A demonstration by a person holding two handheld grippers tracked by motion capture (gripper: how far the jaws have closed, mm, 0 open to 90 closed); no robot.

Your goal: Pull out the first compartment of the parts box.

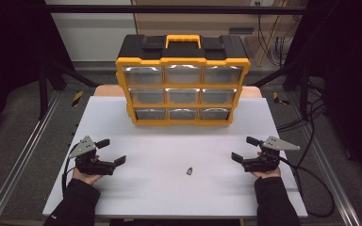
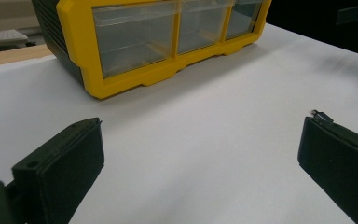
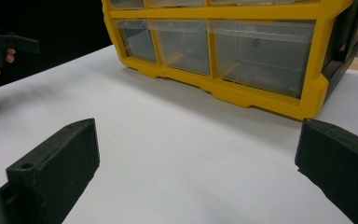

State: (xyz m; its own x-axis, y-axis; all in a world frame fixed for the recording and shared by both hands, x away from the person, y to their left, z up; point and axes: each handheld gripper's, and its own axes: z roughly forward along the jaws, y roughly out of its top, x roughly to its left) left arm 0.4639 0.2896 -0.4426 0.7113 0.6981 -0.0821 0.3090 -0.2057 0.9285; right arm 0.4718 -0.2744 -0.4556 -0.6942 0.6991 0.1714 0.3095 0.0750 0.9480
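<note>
Both forearms, in dark sleeves, come in over the near edge of the white table (image 1: 169, 141) and rest low on it, each hand wrapped around one gripper from beneath. The left gripper (image 1: 114, 151) sits well to the near left of the yellow organizer (image 1: 183, 84), angled inward toward the table's middle; its two jaws stand wide apart with nothing between them. The right gripper (image 1: 245, 149) mirrors it at the organizer's near right, also angled inward, jaws spread wide and empty.

There are two grippers, each topped by one grey three-cornered plate. The organizer has nine drawers in three rows of three, plus one yellow carry handle. One small dark part (image 1: 189, 171) lies on the bare table in front of the organizer, between the two grippers and nearer the person, touching neither.

The organizer is hard plastic, a yellow frame with a black top, and its drawers are clear and box-shaped. The jaws are matte black, blocky pads. The tabletop is smooth and flat.
</note>
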